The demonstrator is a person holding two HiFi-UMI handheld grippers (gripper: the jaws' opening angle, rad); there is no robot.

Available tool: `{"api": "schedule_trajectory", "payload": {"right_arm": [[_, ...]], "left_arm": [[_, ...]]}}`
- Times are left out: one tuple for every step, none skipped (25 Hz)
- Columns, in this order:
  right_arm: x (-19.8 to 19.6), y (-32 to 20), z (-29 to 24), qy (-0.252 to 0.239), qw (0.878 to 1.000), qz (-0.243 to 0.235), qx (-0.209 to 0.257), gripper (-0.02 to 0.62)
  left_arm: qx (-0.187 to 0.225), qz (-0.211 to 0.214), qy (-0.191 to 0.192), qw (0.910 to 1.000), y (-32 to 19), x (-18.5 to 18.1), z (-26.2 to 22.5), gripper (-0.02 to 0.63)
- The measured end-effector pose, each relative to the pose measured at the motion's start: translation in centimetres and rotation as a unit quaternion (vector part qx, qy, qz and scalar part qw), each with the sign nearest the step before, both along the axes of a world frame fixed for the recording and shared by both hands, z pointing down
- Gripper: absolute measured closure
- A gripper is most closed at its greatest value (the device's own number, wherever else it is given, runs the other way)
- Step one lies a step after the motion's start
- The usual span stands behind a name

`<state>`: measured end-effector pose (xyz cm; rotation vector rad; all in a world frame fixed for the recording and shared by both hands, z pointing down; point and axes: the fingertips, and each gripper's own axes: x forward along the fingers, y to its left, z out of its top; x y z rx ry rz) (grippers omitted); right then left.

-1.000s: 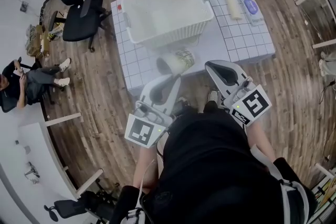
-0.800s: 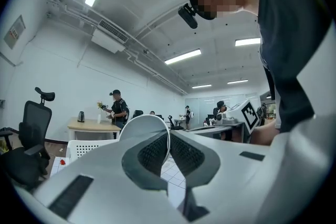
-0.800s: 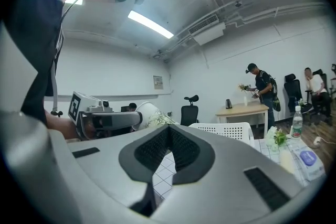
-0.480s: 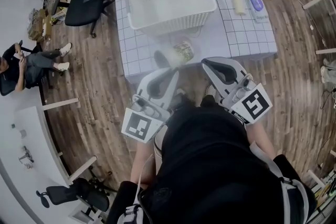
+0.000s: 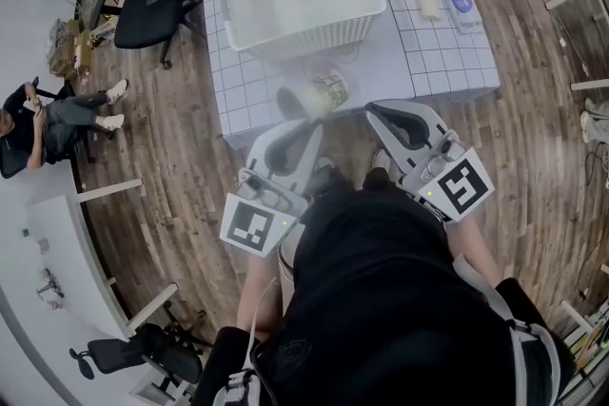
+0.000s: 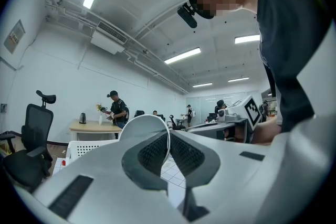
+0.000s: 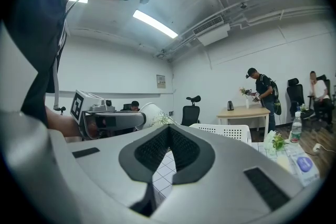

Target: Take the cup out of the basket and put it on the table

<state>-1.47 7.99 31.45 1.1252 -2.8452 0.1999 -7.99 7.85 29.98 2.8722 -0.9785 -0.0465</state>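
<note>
Cup (image 5: 322, 93) hangs tilted, rim pinched in the left claw (image 5: 303, 123).

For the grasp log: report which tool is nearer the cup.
Left. The left tool pinches the cup by its rim; the right tool is apart, to its right.

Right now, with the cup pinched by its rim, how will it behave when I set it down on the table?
The cup is probably light: the left gripper holds it by one thin wall alone. That rim may dent under a hard squeeze. It lies on its side in the grip, so released like that it would likely roll.
</note>
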Motion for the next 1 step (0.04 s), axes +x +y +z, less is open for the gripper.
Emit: {"api": "schedule_trajectory", "payload": {"right_arm": [[0.01,0.12,0.08,0.001,1.0,0.0,-0.001,0.581]], "left_arm": [[0.0,0.0,-0.001,1.0,0.09,-0.01,0.06,0.584]]}}
